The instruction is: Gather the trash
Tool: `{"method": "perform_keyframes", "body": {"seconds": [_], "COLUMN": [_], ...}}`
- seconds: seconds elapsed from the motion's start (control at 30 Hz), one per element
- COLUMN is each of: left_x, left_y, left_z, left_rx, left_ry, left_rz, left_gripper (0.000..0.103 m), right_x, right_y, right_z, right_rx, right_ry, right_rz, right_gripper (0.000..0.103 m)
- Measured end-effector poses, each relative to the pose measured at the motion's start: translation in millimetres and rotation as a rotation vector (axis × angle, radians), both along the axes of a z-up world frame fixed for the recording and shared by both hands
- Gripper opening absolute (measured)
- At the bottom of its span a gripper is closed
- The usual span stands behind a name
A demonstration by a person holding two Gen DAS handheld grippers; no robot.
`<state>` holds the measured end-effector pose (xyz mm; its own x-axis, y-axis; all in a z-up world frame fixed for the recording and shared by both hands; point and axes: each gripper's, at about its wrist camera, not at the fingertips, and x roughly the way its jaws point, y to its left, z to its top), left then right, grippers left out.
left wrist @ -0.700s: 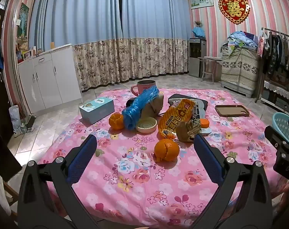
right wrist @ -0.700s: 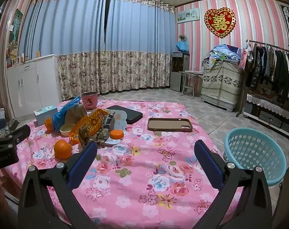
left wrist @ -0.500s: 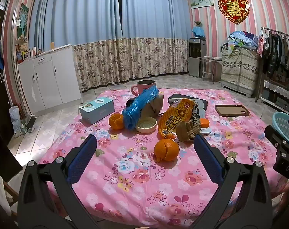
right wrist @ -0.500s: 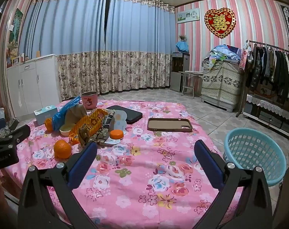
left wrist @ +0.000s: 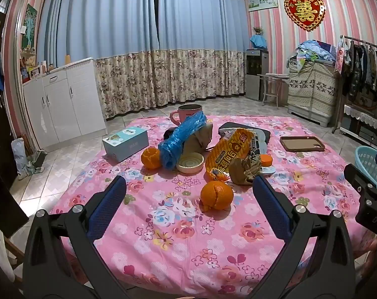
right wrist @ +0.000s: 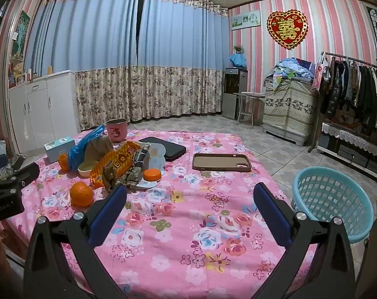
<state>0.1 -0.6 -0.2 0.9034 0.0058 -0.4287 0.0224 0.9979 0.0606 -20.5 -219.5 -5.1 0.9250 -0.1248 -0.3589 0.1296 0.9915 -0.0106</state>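
Note:
A pile of trash lies on the pink floral table (left wrist: 163, 236): an orange peel (left wrist: 216, 195) nearest me, a second peel (left wrist: 151, 157), a blue plastic bag (left wrist: 181, 139), an orange snack wrapper (left wrist: 228, 153), crumpled brown paper (left wrist: 245, 172), a cream lid (left wrist: 190, 163) and an orange cap (left wrist: 266, 160). My left gripper (left wrist: 188, 194) is open and empty, short of the near peel. My right gripper (right wrist: 188, 196) is open and empty over bare cloth, right of the pile; the near peel (right wrist: 81, 194) and wrapper (right wrist: 113, 162) show there. A light blue basket (right wrist: 333, 199) stands on the floor at the right.
A pink mug (left wrist: 188, 113), a tissue box (left wrist: 125, 143), a dark pad (right wrist: 163, 148) and a brown phone case (right wrist: 220, 162) also lie on the table. White cabinets (left wrist: 64, 109) stand at the left, a clothes rack (right wrist: 357, 89) at the right.

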Motion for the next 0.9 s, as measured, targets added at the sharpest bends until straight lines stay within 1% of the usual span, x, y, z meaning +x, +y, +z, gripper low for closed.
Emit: {"method": "perform_keyframes", "body": {"seconds": [0.9], "left_x": [0.2], "left_y": [0.1], "left_z": [0.0], "left_rx": [-0.004], "left_ry": [0.001], "left_rz": [0.001], "left_gripper": [0.098], "right_x": [0.4], "right_y": [-0.7], "right_z": [-1.3], "right_rx": [-0.001], "right_ry": [0.004], "right_rz": [-0.001], "right_gripper": [0.100]}}
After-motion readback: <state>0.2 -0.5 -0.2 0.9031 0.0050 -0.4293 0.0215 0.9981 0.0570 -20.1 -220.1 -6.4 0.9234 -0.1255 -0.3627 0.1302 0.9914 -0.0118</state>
